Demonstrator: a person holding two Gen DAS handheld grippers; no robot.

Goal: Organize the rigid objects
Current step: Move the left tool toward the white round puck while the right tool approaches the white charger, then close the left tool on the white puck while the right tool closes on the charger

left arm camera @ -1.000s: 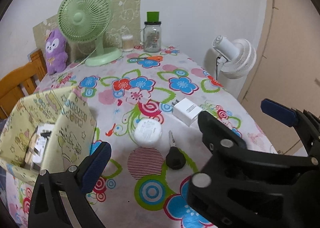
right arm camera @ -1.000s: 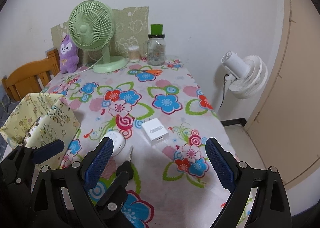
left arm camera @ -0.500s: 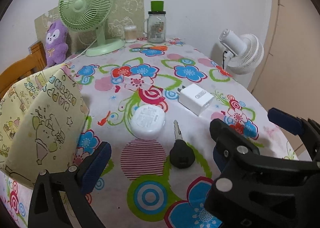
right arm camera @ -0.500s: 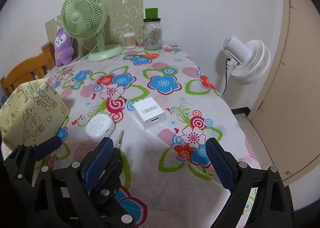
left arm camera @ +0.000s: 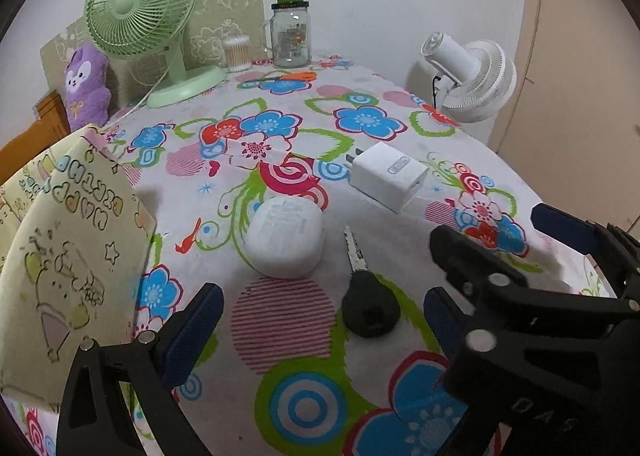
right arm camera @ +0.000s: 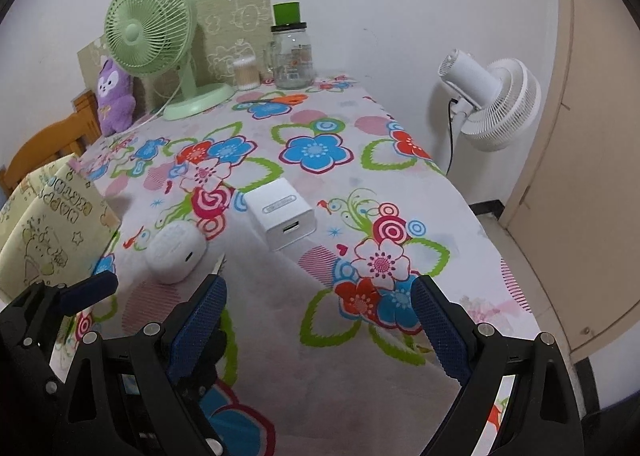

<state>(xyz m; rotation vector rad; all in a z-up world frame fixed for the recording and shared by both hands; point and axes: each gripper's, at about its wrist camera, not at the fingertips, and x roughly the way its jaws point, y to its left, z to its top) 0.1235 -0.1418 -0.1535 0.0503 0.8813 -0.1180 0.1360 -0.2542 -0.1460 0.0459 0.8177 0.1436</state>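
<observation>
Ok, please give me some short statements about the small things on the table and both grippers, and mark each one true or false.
1. The right gripper is open and holds nothing. True.
2. The key lies inside the yellow box. False: it lies on the tablecloth.
3. The white charger stands beside the earbud case. True.
4. The left gripper grips the charger. False: it is open, empty.

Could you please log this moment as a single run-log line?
left gripper: open, empty | right gripper: open, empty | key, earbud case, charger: on tablecloth
</observation>
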